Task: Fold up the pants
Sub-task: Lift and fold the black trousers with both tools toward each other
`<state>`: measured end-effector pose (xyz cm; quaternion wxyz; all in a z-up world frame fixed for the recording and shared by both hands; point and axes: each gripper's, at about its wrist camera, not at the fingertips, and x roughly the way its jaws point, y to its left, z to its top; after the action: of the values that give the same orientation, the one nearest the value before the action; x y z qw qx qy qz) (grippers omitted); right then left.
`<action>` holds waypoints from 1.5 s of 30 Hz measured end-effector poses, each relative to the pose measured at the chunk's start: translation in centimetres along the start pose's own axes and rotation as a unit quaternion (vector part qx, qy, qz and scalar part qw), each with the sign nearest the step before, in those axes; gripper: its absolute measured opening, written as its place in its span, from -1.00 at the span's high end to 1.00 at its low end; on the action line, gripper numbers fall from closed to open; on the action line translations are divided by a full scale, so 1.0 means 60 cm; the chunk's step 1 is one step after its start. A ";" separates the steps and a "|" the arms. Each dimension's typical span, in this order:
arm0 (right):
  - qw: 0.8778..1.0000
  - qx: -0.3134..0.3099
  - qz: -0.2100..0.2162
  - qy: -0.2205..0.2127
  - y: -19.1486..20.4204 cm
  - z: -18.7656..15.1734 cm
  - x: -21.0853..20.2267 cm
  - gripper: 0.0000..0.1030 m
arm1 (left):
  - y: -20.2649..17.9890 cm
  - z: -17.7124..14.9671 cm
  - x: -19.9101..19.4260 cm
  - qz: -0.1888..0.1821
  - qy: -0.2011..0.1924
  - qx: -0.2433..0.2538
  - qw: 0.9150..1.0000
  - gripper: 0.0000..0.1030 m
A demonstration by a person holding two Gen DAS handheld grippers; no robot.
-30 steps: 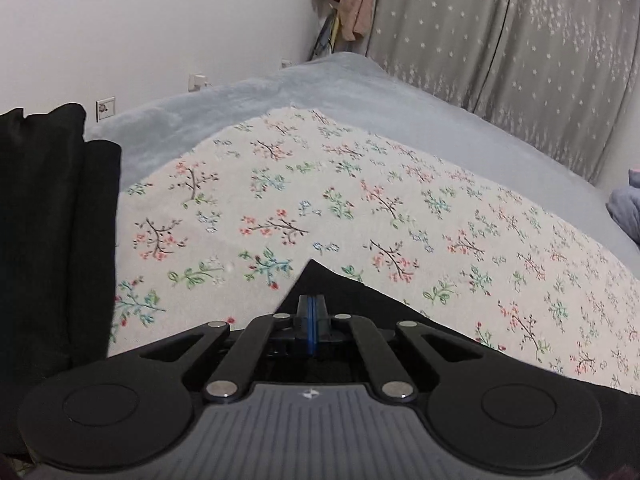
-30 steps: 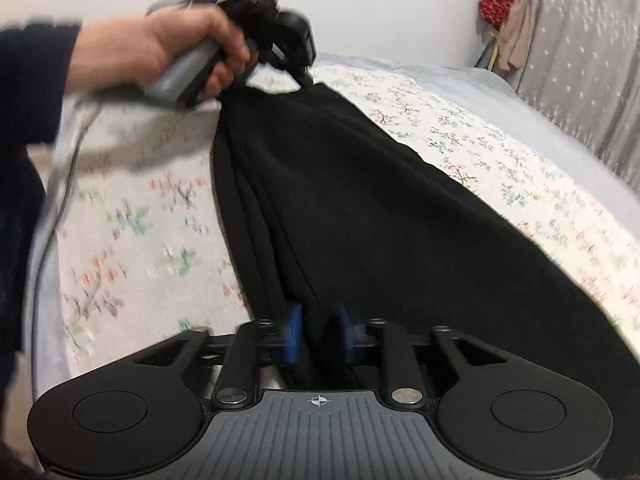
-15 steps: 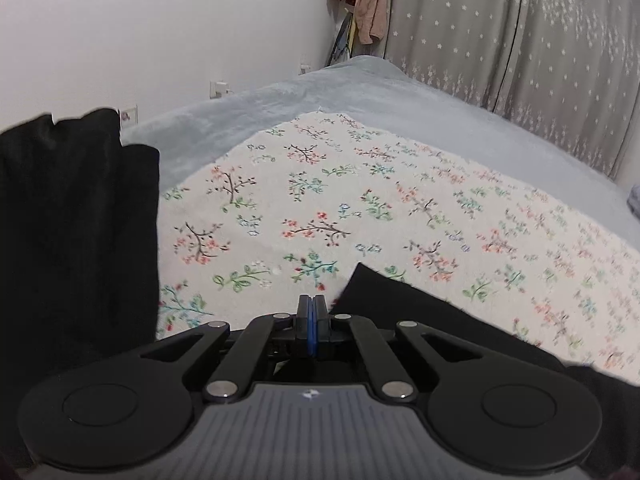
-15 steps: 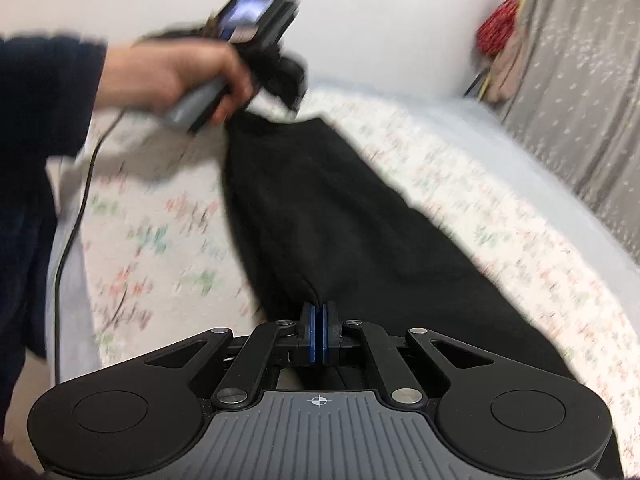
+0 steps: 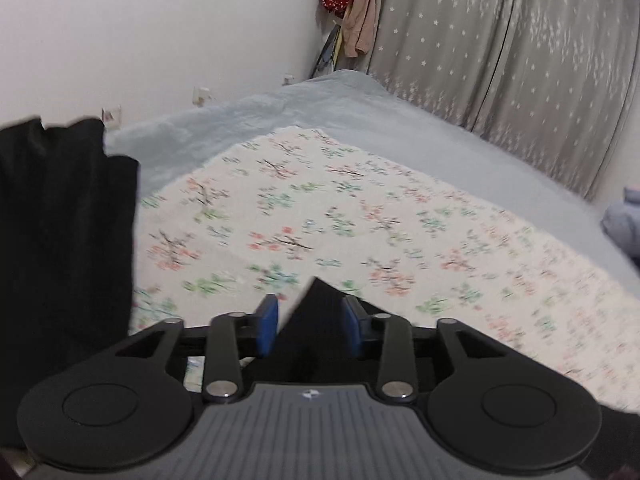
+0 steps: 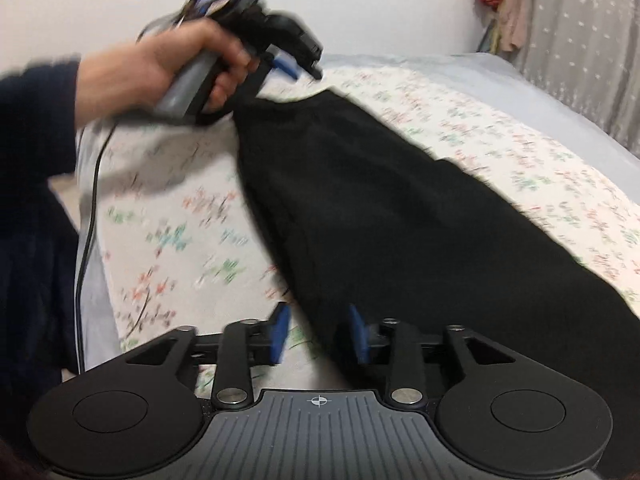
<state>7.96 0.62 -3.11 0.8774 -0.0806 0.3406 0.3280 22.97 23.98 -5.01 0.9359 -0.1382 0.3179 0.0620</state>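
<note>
Now that both grips are released, the black soft-fabric pants (image 6: 380,216) lie in a long band across the white floral-print cover (image 6: 176,232) of the bed, with one end reaching up to the left gripper (image 6: 296,66) and the other end running under the right gripper (image 6: 318,334). Half a second earlier each gripper was pressed together on the fabric; both sets of jaws have just been opening. In the left wrist view, a pointed corner of black cloth (image 5: 316,312) sits between the spread blue pads (image 5: 267,322) of the left gripper, with a visible gap on the left side, so the corner is no longer pinched. In the right wrist view, the edge of the pants lies between the spread blue pads (image 6: 280,332) and is likewise free.

Judgement: the lengthwise fold has been laid down and let go. The fabric now rests on the cover under its own weight, so the next fold requires a fresh grasp. Beyond the cover lie the pale grey-blue blanket (image 5: 400,136) and the grey star-patterned curtain (image 5: 520,60).
</note>
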 end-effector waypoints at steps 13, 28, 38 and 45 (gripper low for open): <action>0.944 0.286 -0.158 -0.052 -0.363 -0.068 -0.135 -0.37 | -0.110 -0.045 0.033 0.006 0.063 0.094 0.994 0.08; 0.941 0.330 -0.074 0.009 -0.556 -0.148 -0.100 -0.58 | -0.285 -0.162 -0.004 -0.134 0.091 0.201 0.966 0.01; 0.972 0.222 0.050 0.066 -0.484 -0.157 -0.124 -0.59 | -0.300 -0.188 -0.012 -0.154 0.102 0.238 0.954 0.01; 0.972 0.223 0.057 0.042 -0.483 -0.133 -0.079 -0.64 | -0.314 -0.202 -0.012 -0.152 0.102 0.261 0.948 0.00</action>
<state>19.27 -27.11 -8.41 0.8382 0.1226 0.4454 0.2897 19.22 2.35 -9.64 0.9003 0.0588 0.3915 -0.1810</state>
